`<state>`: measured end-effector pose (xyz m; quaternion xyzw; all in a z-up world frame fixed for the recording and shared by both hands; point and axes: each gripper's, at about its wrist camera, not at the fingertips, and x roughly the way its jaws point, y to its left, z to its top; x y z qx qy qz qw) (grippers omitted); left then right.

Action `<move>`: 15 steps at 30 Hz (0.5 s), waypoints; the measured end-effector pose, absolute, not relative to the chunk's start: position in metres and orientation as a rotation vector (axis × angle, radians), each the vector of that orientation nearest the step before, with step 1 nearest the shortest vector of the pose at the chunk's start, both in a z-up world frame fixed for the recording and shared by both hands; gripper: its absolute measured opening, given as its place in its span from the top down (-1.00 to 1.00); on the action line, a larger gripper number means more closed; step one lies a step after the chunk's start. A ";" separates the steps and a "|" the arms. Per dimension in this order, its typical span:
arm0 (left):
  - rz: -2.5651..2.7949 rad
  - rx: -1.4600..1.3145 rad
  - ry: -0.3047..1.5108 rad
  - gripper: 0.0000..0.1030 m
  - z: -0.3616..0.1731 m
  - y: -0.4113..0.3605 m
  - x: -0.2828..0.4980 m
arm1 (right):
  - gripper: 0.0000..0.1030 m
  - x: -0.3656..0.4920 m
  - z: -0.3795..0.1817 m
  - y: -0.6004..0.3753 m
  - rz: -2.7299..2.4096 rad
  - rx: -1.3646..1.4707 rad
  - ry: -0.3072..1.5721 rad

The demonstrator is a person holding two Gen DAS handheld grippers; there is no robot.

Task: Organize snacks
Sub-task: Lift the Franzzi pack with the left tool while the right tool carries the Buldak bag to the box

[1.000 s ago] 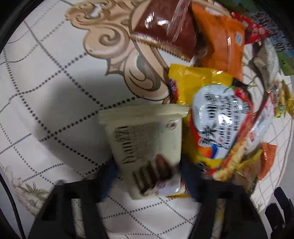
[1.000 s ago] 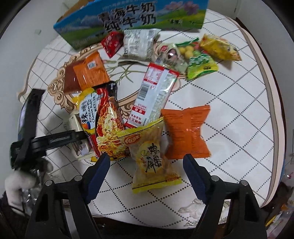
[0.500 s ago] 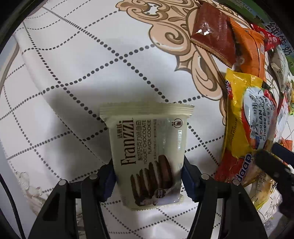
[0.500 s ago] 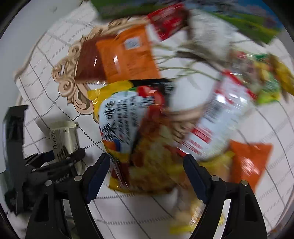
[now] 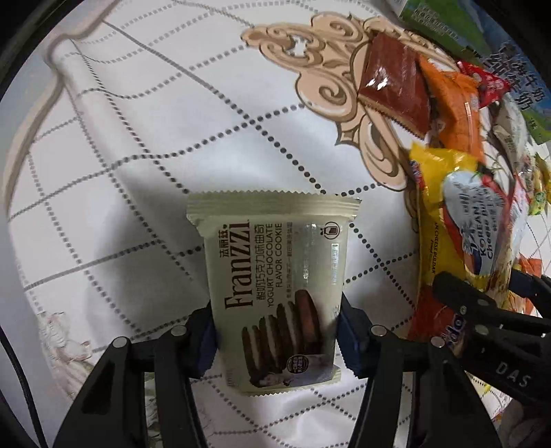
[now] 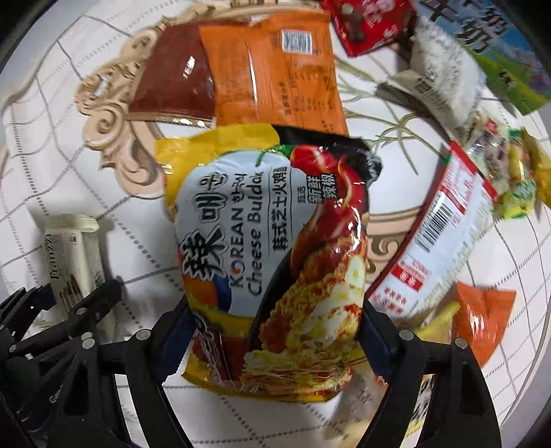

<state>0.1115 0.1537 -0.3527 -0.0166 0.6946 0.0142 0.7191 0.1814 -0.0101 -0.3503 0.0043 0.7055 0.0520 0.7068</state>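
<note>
My left gripper (image 5: pixel 277 337) is shut on a cream Franzzi cookie pack (image 5: pixel 275 286), which it holds by its sides over the white tablecloth (image 5: pixel 120 172). The pack also shows at the left of the right wrist view (image 6: pixel 74 255). My right gripper (image 6: pixel 275 341) has its jaws on both sides of a yellow Korean Cheese Buldak noodle pack (image 6: pixel 272 248); whether they press on it is unclear. That noodle pack also shows at the right of the left wrist view (image 5: pixel 471 227).
A brown packet (image 6: pixel 172 79) and an orange packet (image 6: pixel 275 69) lie beyond the noodles. A red packet (image 6: pixel 368 24), a white-red barcode packet (image 6: pixel 434 234), an orange bag (image 6: pixel 482 317) and a green-blue milk carton box (image 6: pixel 499 51) lie to the right.
My left gripper has drawn the cookie pack away left from the pile. My right gripper has moved forward and down, and its jaws now sit around the noodle pack.
</note>
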 end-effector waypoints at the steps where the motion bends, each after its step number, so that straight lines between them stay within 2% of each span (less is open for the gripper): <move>1: 0.025 -0.027 1.524 -0.07 -0.343 0.153 0.108 | -0.56 0.177 -0.343 -0.011 0.116 0.029 1.558; 2: 0.022 -0.017 1.514 -0.07 -0.337 0.154 0.105 | -0.35 0.172 -0.338 -0.011 0.120 0.047 1.552; 6: -0.003 0.010 1.504 -0.07 -0.322 0.150 0.098 | -0.35 0.165 -0.318 -0.021 0.141 0.109 1.549; 9: 0.011 0.006 1.539 -0.07 -0.321 0.147 0.105 | -0.36 0.169 -0.325 -0.026 0.168 0.128 1.573; 12: 0.047 0.018 1.558 -0.07 -0.329 0.151 0.107 | -0.45 0.180 -0.350 -0.026 0.172 0.140 1.650; 15: 0.118 0.012 1.596 -0.07 -0.344 0.163 0.113 | -0.66 0.203 -0.370 -0.017 0.195 0.116 1.664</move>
